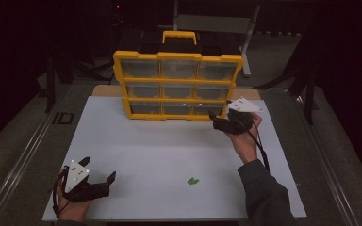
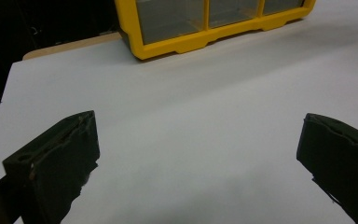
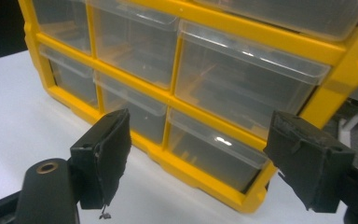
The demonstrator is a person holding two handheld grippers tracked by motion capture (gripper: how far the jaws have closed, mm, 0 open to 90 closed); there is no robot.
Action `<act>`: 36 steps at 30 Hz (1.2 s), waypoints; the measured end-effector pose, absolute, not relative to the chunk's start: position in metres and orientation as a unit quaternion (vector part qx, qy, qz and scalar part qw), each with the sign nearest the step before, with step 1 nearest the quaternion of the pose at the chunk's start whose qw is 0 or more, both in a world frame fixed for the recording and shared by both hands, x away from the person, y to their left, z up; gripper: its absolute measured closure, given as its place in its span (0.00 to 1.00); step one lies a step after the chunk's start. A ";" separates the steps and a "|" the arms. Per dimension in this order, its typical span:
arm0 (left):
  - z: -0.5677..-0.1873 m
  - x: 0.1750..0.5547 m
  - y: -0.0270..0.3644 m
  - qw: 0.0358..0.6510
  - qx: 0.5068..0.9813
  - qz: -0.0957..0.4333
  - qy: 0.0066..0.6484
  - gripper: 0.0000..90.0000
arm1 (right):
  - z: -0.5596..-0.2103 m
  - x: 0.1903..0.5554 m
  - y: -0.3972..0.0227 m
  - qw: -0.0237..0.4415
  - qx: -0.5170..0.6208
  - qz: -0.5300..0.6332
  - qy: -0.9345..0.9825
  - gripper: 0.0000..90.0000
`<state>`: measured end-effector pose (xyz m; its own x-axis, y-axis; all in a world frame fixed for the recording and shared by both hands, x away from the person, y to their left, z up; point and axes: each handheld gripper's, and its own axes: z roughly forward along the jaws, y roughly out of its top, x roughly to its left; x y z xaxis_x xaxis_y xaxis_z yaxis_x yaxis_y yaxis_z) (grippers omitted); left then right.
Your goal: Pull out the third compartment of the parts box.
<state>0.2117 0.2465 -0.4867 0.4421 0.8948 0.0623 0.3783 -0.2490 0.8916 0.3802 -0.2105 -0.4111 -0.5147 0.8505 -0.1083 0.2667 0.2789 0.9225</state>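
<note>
My right gripper sits right of centre in the high view, at the lower right corner of the yellow drawer cabinet, which stands upright at the top centre of the white board. In the right gripper view my jaws stand wide apart with nothing between them, framing the bottom-right drawer; its clear front lies in the lower middle of that frame, close ahead of my fingertips but not touched. The drawers I can see there are clear plastic, and I cannot tell what lies inside. My left gripper rests low in the lower left of the high view, held in a hand, well apart from the cabinet. Its jaws too are spread wide over bare white board. A small green piece lies on the board in the lower middle of the high view, between my two hands and apart from both.
</note>
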 end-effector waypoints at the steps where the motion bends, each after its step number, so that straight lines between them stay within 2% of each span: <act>1: -0.487 0.212 0.246 0.432 0.731 0.300 0.435 0.00 | -0.412 0.383 -0.210 0.315 0.379 0.465 0.735 0.25; 13: -0.487 0.212 0.246 0.431 0.733 0.298 0.434 0.00 | -0.410 0.412 -0.197 0.331 0.363 0.443 0.750 0.30; 26: -0.487 0.212 0.246 0.431 0.734 0.297 0.432 0.00 | -0.417 0.427 -0.188 0.338 0.357 0.406 0.770 0.32; 36: -0.487 0.212 0.246 0.431 0.734 0.296 0.432 0.00 | -0.394 0.426 -0.175 0.368 0.334 0.359 0.790 0.32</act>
<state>0.2117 0.2459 -0.4868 0.4510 0.8904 0.0615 0.3798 -0.2538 0.8896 0.4257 -0.1752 -0.3941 -0.5056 0.7926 -0.3407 0.2637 0.5180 0.8137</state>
